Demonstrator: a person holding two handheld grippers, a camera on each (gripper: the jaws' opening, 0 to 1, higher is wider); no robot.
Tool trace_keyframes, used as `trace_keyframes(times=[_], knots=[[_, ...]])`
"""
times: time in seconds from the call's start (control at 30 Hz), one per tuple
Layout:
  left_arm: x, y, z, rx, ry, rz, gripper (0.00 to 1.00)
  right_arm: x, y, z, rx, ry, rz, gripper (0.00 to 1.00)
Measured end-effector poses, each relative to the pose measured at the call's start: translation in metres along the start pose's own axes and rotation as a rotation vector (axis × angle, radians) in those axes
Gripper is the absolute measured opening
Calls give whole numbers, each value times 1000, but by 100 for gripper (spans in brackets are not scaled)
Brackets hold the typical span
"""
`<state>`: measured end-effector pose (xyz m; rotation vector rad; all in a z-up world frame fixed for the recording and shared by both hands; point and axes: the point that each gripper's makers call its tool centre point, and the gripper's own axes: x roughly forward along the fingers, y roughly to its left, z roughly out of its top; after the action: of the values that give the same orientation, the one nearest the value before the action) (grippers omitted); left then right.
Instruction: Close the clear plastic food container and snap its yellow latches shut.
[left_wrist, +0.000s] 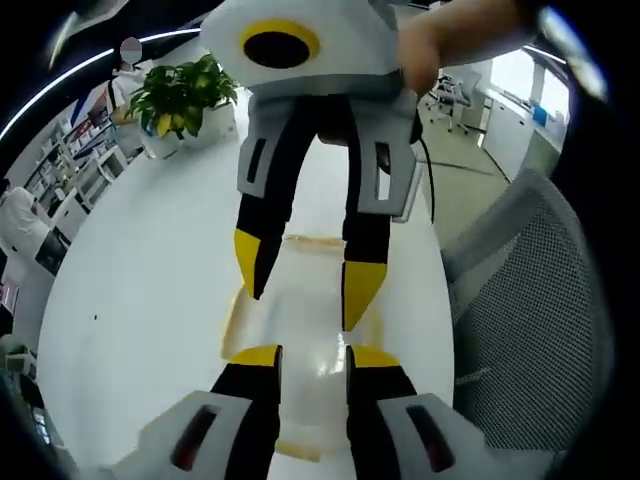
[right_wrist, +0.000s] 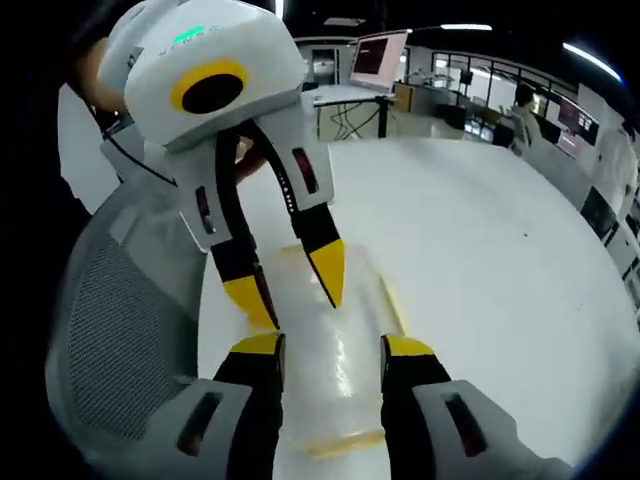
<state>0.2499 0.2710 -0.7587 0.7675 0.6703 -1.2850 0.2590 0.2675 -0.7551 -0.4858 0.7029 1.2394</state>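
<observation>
Both claws, left claw and right claw, parted and holding nothing over the clear container near the white bench edge; uneven press probably skids it off.

No text, label, brand or number can be read in either view. The monitor on the far desk glows, but its contents are too small and blurred to make out.
</observation>
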Motion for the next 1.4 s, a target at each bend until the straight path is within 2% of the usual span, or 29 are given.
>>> trace_keyframes(times=[0.17, 0.2, 0.33, 0.43, 0.6, 0.73, 0.83, 0.93, 1.23, 1.33, 1.37, 1.4], knots=[[-1, -7, -1, 4, 5, 4, 19, 0, -8, 4, 6, -2, 0, 34], [-2, -8, 2, 19, -8, 17, 18, 1, -10, 5, -1, 5, 2, 35], [2, -12, 1, 54, 14, 32, 19, 2, -18, 7, -23, 19, 5, 35], [6, -18, 3, 50, 15, 19, 19, 5, -24, 8, -25, 34, 12, 36], [7, -23, 6, 93, 23, 23, 19, 9, -33, 6, -12, 59, 44, 36], [7, -23, 7, 97, 33, 25, 20, 13, -36, 6, 36, 61, 88, 37], [9, -28, 7, 95, 39, 14, 23, 17, -27, 5, 141, 56, 186, 36], [12, -32, 0, 148, 78, 10, 23, 19, -29, 2, 209, 73, 220, 38], [11, -28, 4, 138, 84, 18, 24, 26, -35, 0, 217, 139, 275, 34], [11, -26, 6, 146, 87, 23, 26, 25, -38, 1, 175, 188, 282, 33], [12, -22, 6, 168, 92, 40, 28, 25, -38, -1, 142, 229, 291, 34], [13, -23, 6, 180, 102, 34, 29, 25, -37, 0, 125, 243, 296, 34]])
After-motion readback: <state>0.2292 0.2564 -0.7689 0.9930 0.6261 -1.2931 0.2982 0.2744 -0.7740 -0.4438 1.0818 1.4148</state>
